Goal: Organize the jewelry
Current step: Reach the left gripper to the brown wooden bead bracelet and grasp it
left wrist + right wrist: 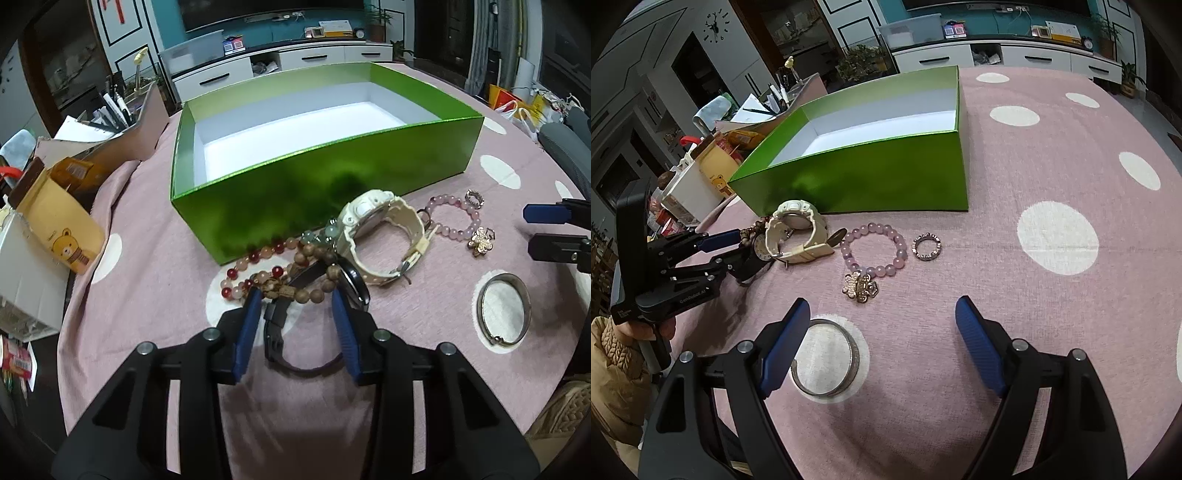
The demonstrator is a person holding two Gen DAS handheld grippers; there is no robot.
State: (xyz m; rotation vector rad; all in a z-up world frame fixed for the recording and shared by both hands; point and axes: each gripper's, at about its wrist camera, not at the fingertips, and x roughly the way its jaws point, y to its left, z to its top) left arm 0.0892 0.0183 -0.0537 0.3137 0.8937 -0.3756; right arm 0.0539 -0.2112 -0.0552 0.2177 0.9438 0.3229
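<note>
The left gripper (295, 295) is spread around a tangle of wooden beads (314, 266) and a black watch (280, 321) just before the green box (325, 199) — one could be dragged with the other. The right gripper (882, 321), released and holding nothing, is shown fully only in the right view, as is the bangle (827, 362) partly under its finger.

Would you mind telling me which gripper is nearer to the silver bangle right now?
Right. The right gripper is open, with its left finger over the rim of the silver bangle. The left gripper is off to the side, at the pile with the black watch.
</note>
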